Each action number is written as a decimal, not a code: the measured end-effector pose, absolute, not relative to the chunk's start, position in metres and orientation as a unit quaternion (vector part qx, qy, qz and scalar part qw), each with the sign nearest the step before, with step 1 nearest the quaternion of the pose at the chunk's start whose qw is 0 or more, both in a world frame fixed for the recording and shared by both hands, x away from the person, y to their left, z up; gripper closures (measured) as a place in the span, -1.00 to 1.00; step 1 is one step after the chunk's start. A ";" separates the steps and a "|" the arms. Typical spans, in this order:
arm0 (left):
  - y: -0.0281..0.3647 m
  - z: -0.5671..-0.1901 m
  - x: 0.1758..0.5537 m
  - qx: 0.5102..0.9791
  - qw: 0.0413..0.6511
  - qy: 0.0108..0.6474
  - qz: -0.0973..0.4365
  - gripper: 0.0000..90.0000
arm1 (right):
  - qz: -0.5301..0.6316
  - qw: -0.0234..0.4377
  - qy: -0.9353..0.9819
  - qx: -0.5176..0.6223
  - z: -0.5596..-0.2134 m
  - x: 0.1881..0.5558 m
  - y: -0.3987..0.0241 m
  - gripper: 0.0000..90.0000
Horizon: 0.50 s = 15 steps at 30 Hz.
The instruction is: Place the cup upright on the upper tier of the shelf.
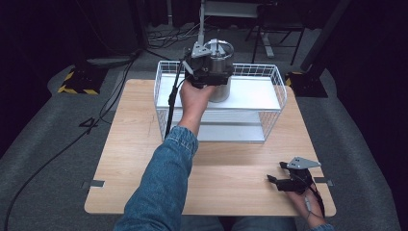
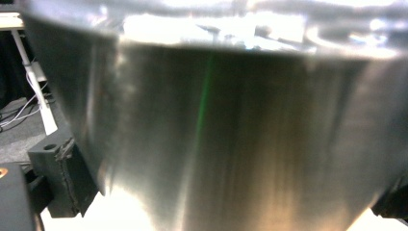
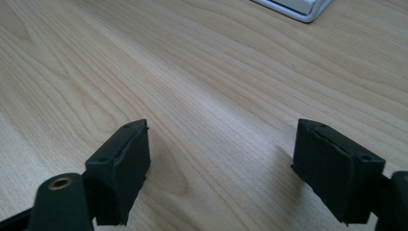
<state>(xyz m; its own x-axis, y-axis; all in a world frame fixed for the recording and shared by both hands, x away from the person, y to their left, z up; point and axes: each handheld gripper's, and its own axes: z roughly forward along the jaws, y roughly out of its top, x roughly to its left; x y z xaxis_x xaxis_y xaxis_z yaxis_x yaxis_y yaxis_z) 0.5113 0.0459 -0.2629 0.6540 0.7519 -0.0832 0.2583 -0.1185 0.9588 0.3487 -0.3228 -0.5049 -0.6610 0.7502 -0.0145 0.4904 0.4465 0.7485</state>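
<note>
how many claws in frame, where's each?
2. Left claw grips the steel pot over the wire rack's upper shelf; right claw is open and empty, low over the table near its front right corner.

Bright lit table, dark surroundings — glare, blur on steel pot

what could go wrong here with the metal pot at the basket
The left gripper clamps the smooth steel pot by its side wall over the white wire basket's shelf; a slick wall like that could slip or tilt in the jaws. Lowered carelessly, the pot may catch the basket's rim. The trailing cable hangs over the basket's front and might snag.
</note>
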 end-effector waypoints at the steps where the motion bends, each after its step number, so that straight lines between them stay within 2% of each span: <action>1: 0.044 -0.262 0.511 0.718 0.557 0.354 0.222 -0.92 | 0.371 0.175 0.832 0.373 -0.505 0.349 -0.323 -0.53; 5: 0.032 -0.260 0.510 0.730 0.535 0.352 0.240 -0.93 | 0.371 0.175 0.832 0.372 -0.505 0.349 -0.323 -0.53; 15: 0.030 -0.261 0.512 0.724 0.537 0.361 0.239 -0.93 | 0.372 0.176 0.833 0.371 -0.505 0.349 -0.323 -0.53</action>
<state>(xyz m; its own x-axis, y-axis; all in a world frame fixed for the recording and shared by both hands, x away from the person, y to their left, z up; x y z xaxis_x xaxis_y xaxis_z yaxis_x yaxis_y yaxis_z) 0.5116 0.0299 -0.2607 0.6245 0.7799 -0.0418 0.2665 -0.1625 0.9500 0.3486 -0.3228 -0.5049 -0.6625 0.7488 -0.0173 0.4873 0.4485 0.7493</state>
